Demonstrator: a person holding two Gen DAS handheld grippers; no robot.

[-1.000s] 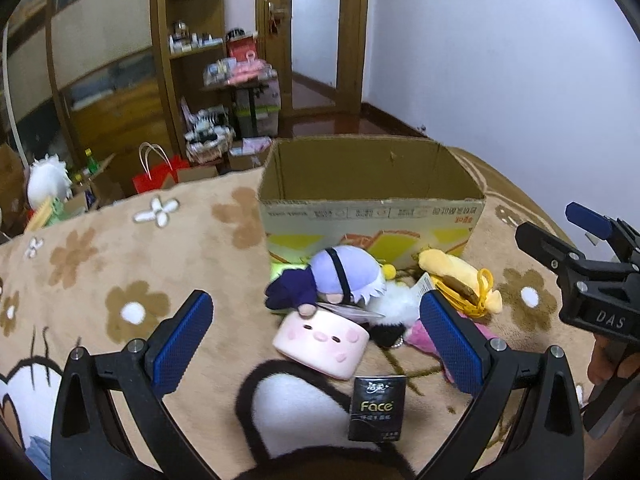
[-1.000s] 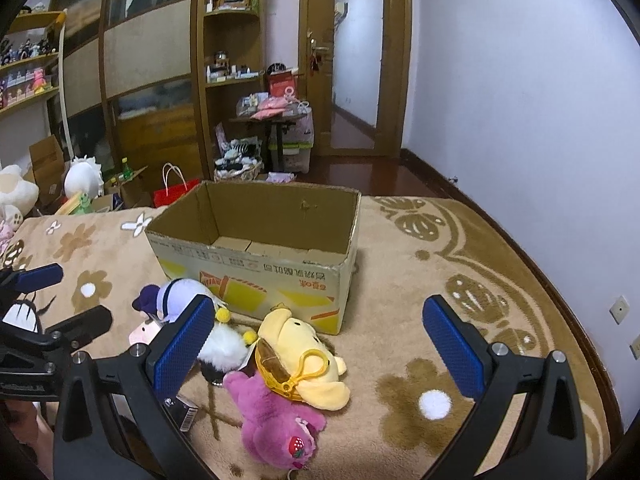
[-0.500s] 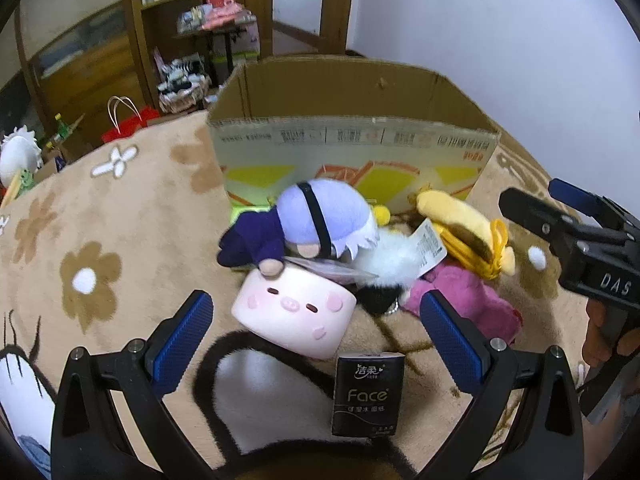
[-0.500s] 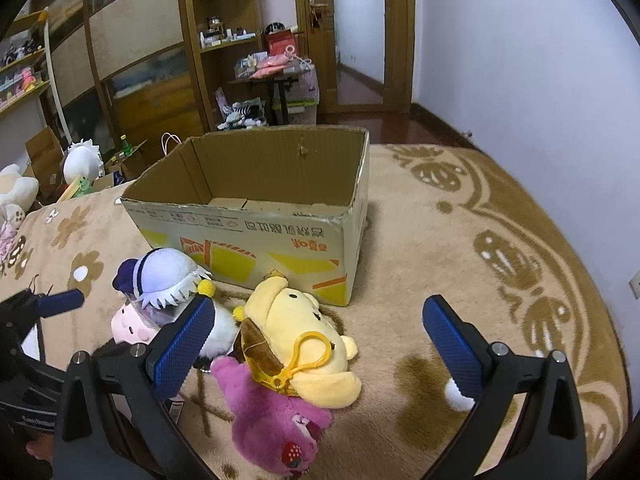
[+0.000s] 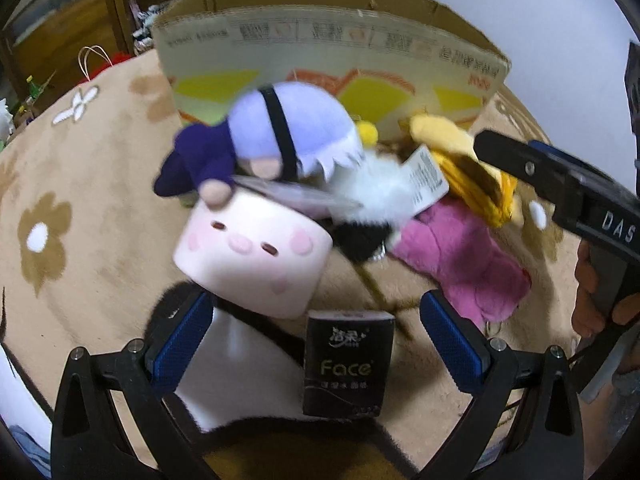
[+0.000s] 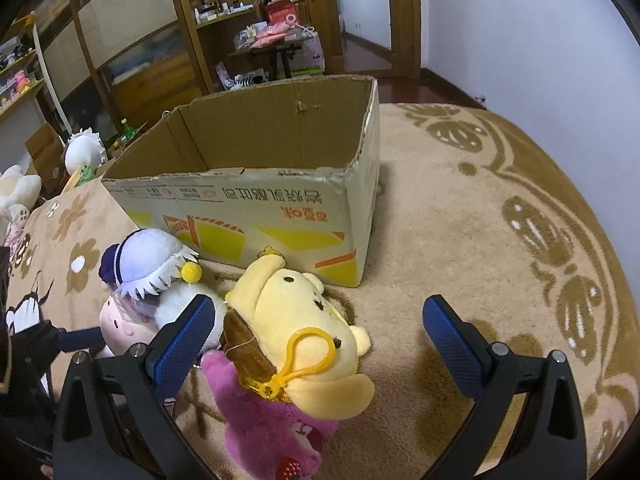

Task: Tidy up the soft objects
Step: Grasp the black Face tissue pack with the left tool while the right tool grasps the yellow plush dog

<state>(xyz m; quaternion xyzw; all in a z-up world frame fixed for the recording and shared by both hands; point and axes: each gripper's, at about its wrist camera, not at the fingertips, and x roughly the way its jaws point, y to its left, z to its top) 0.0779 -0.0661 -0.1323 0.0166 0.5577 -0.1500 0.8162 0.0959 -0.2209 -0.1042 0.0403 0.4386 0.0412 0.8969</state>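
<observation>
Left gripper (image 5: 316, 340) low over the blanket (image 5: 92, 208), fingers (image 5: 180, 340) spread wide, nothing between the pads. Nearest item: black tissue pack (image 5: 348, 364) marked "Face", lying flat between the two fingers, touching neither. Just beyond it, pink pig plush (image 5: 252, 256), cylinder shape, face toward the camera; its near edge sits beside the left finger tip, contact cannot be judged through the blur. Resting on top of the pig: purple doll (image 5: 280, 140) with pale lilac hair and a black band. To the right of the pig, white fluffy toy (image 5: 380, 196) with a paper tag, then magenta plush (image 5: 460, 256) flat on the blanket, with yellow plush (image 5: 460, 160) behind it. Right gripper (image 6: 320, 344) hovers over that same pile, fingers (image 6: 452, 344) also wide apart and holding nothing; in its view the yellow plush (image 6: 304, 320) with a yellow clip loop lies partly over the magenta plush (image 6: 264, 428), left finger beside both. All toys sit in a cluster against the front wall of the box (image 6: 280, 208), outside it. Box open at top, cardboard, interior floor mostly hidden from these angles. Behind it: wooden shelves (image 6: 224, 20) and a doorway (image 6: 360, 8).
</observation>
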